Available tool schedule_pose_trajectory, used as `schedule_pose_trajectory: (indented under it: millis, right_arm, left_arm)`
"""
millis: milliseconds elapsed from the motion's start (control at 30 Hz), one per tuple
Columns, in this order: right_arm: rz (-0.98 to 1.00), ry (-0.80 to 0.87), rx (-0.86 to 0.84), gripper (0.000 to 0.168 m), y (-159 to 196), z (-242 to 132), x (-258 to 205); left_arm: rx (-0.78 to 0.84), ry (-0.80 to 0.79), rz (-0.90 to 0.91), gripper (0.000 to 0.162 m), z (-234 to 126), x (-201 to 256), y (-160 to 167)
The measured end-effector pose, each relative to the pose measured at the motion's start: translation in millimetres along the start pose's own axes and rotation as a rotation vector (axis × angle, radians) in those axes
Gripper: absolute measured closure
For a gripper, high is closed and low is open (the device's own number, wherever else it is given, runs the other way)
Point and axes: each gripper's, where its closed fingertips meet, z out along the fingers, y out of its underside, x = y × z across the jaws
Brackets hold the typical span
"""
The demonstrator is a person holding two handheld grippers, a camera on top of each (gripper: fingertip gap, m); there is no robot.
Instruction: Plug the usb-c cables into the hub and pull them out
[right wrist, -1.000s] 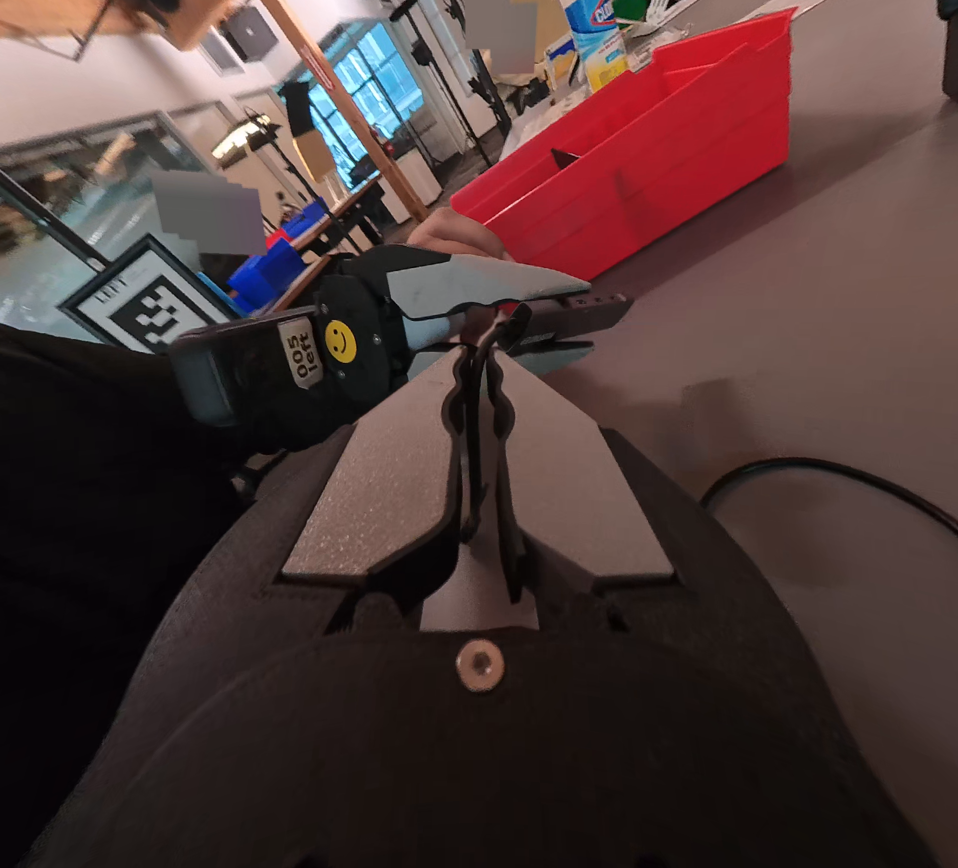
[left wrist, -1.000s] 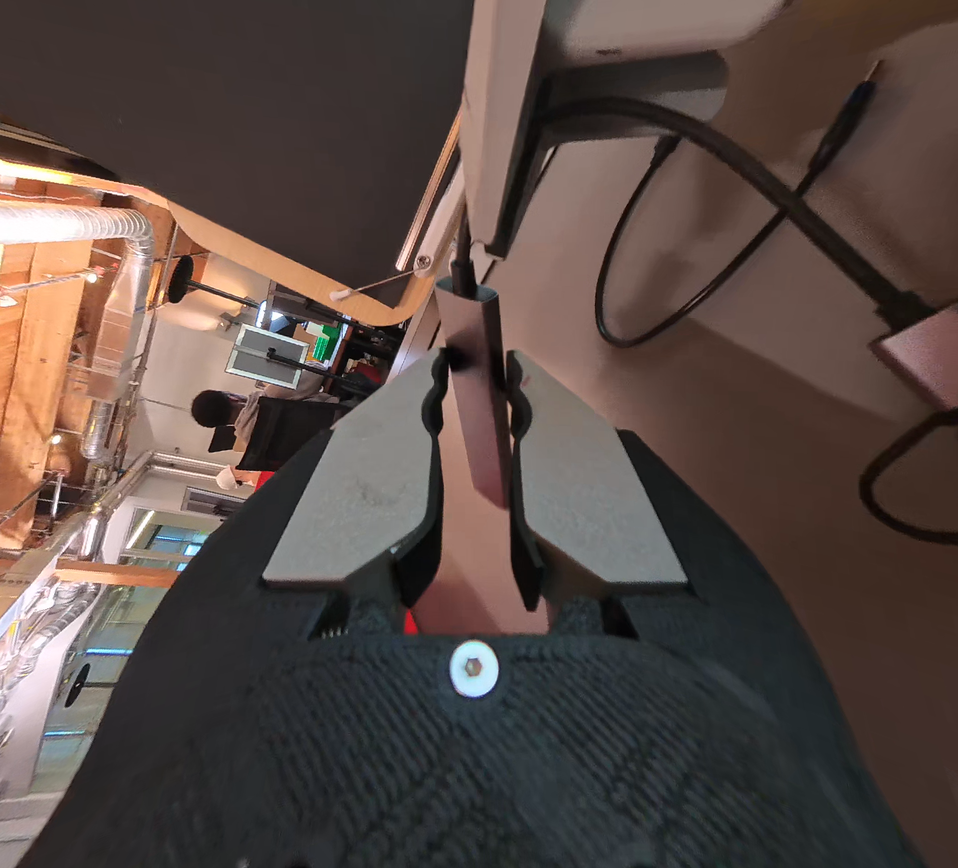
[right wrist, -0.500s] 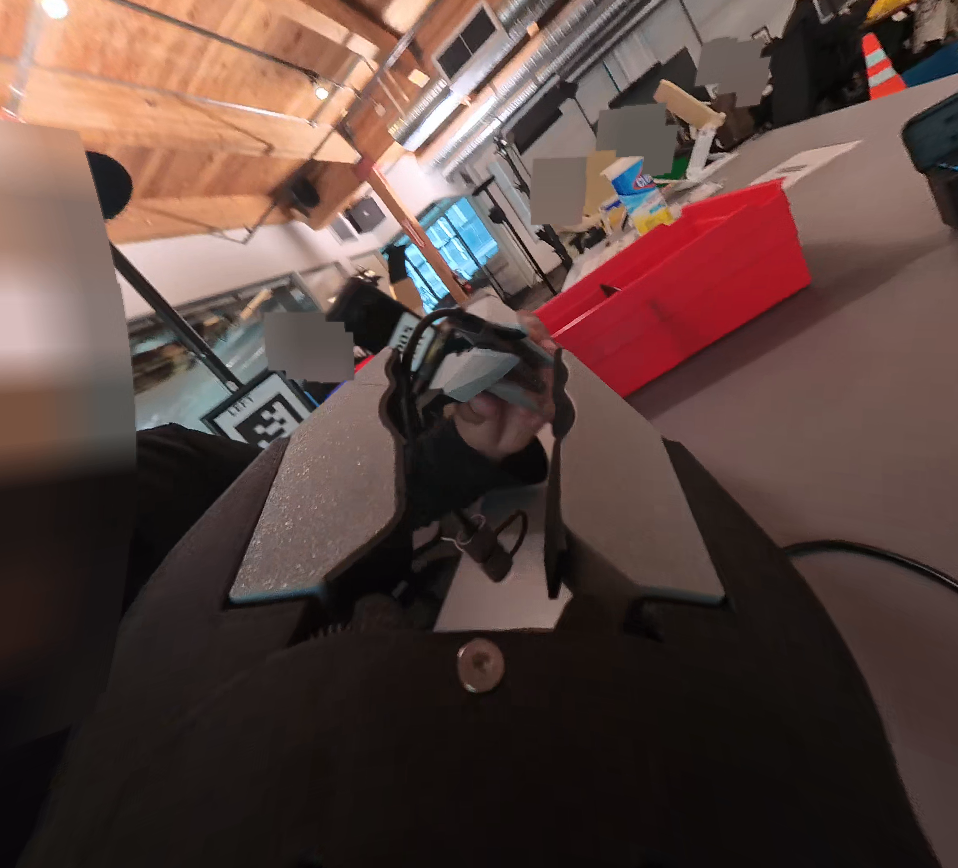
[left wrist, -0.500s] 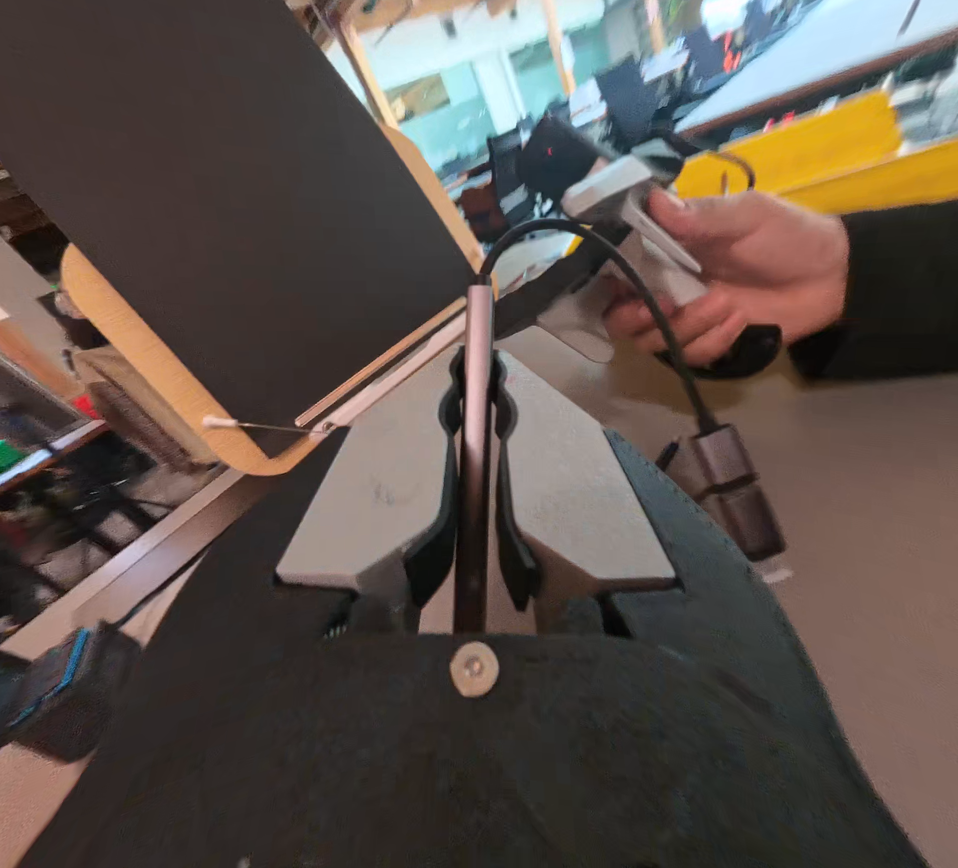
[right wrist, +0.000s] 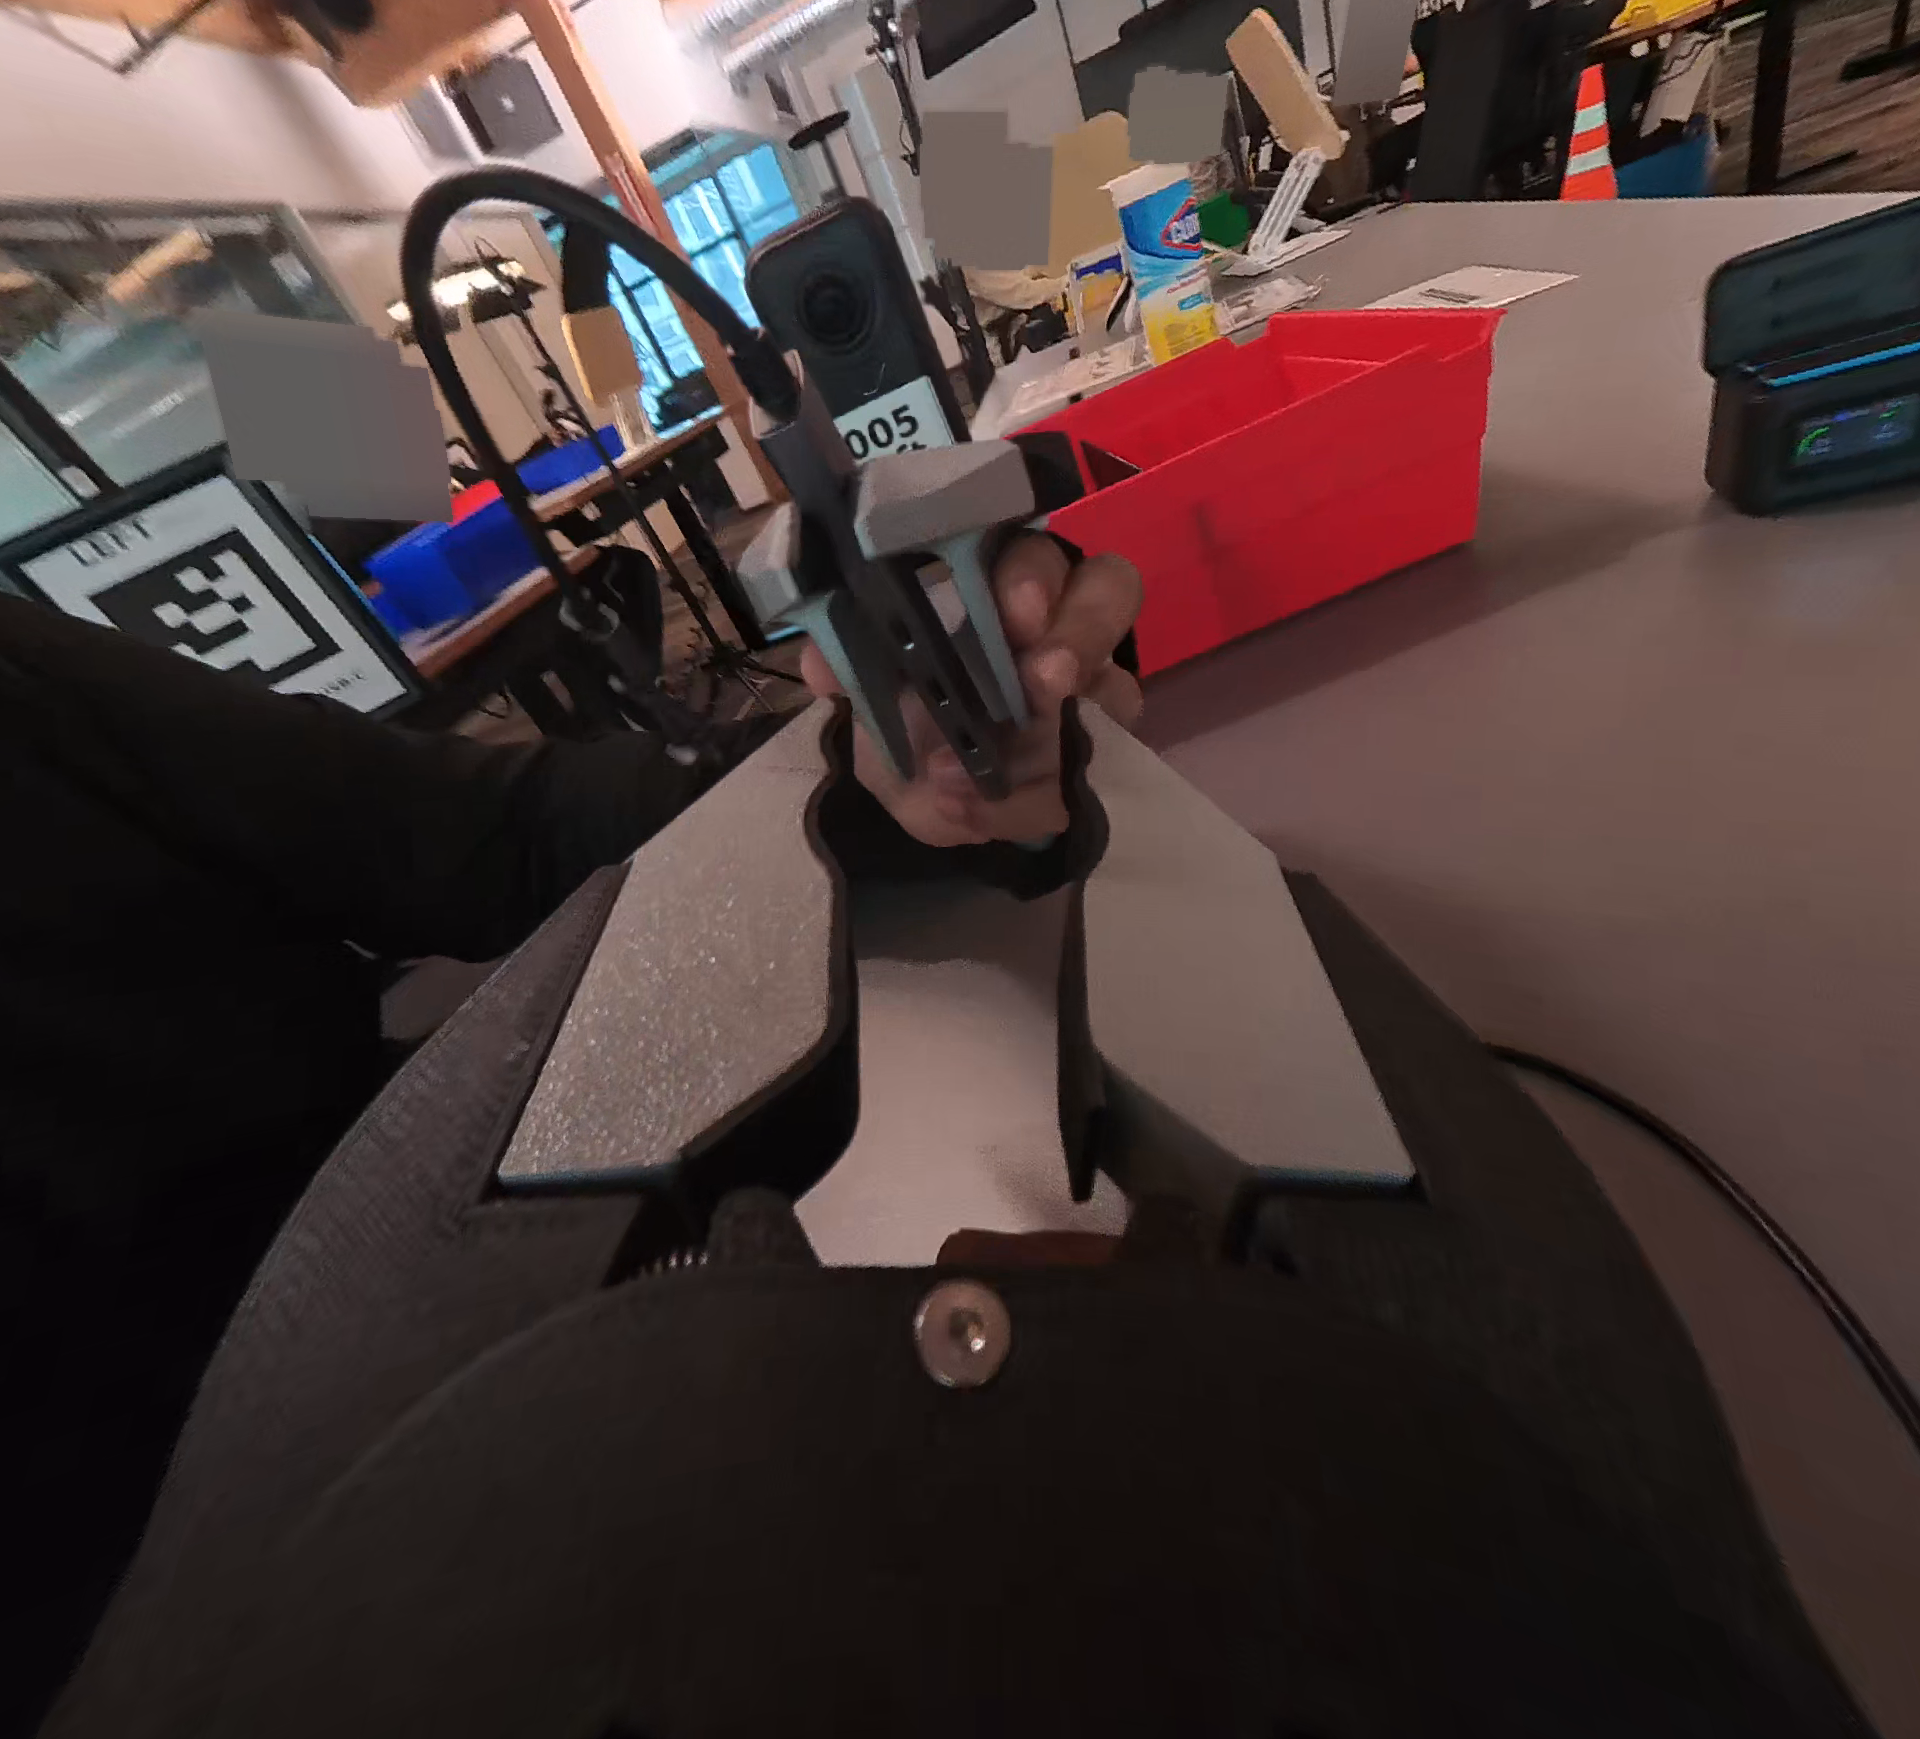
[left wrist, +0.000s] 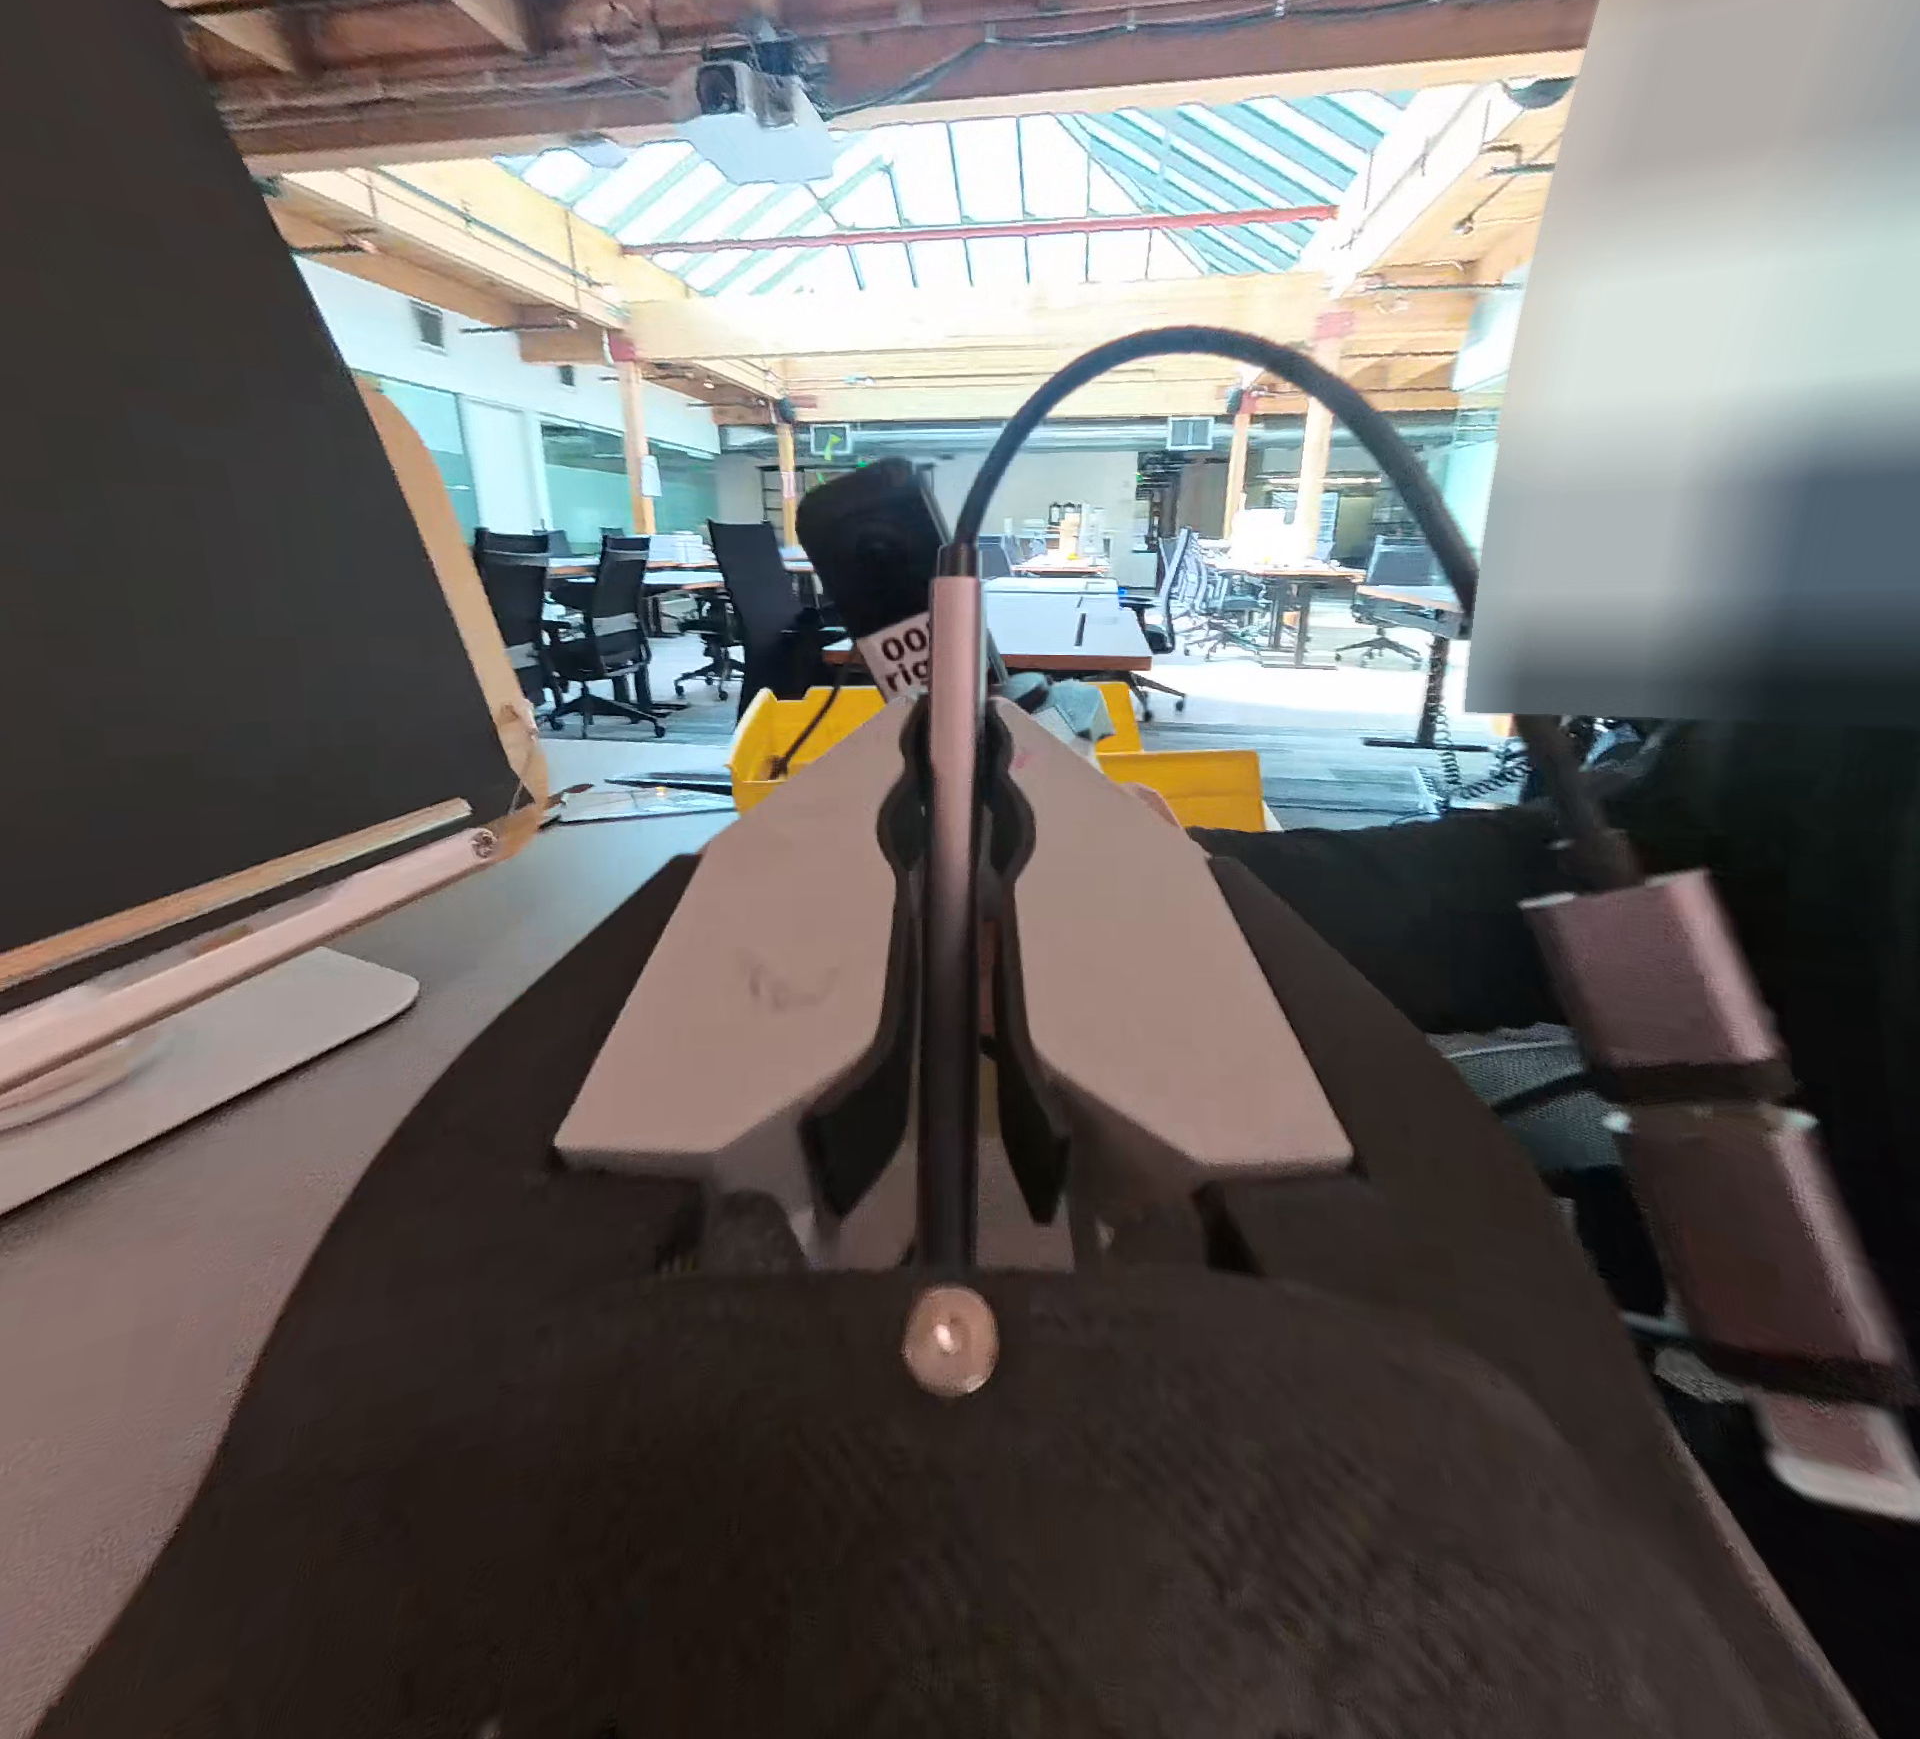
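Note:
My left gripper [left wrist: 951, 754] is shut on the slim grey hub [left wrist: 951, 858], held edge-on and upright above the table. The hub's black cable [left wrist: 1195, 339] arcs up from its top and runs down to two pink-grey connector blocks [left wrist: 1652, 983] hanging at the right. In the right wrist view, the left gripper [right wrist: 842, 536] with the dark hub [right wrist: 883, 619] stands in a hand just beyond my right gripper [right wrist: 956, 754]. The right gripper is open and empty. No USB-C plug shows in the hub's ports.
A red bin [right wrist: 1299, 463], a wipes canister [right wrist: 1164, 276] and a black case [right wrist: 1818, 380] stand on the grey table [right wrist: 1558, 806]. A loose black cable [right wrist: 1714, 1201] lies at the right. A black panel [left wrist: 208, 442] on a white base [left wrist: 208, 1035] stands left; yellow bins [left wrist: 1184, 770] are behind. My right fingertips sit around 5 cm from my left ones.
My right gripper has opened and let go of the cable it pinched at the hub. My left gripper has swung the hub from pointing at the table to upright in the air.

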Motion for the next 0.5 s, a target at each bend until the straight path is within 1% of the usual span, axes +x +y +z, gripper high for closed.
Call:
schedule_pose_trajectory:
  millis: [67,133,200,267,300,400,500]
  right_arm:
    - [-0.026,0.016,-0.007,0.134,1.6,1.3,0.5]
    - [-0.038,0.004,0.006,0.141,0.7,3.3,-2.1]
    - [-0.050,0.016,0.022,0.139,0.1,4.7,-0.7]
    - [-0.059,0.016,0.039,0.142,-1.7,4.7,-1.2]
    - [-0.071,0.021,0.047,0.163,-2.3,3.5,-1.3]
    - [-0.072,0.017,0.031,0.163,-0.2,3.7,-1.9]
    - [-0.132,0.081,0.003,0.163,0.0,0.2,2.8]
  left_arm:
    - [0.008,0.010,-0.036,0.156,-0.7,0.0,4.7]
    - [0.005,-0.006,-0.071,0.156,-0.1,-4.2,11.0]
    - [0.019,-0.032,-0.075,0.156,0.3,-7.6,12.2]
    - [0.033,-0.027,-0.106,0.156,-0.6,-7.6,10.1]
    - [0.033,-0.023,-0.123,0.156,-1.0,-7.3,10.3]
    - [0.025,-0.027,-0.124,0.156,-0.5,-6.2,13.1]
    - [0.017,-0.065,-0.113,0.156,-4.2,-11.9,13.2]
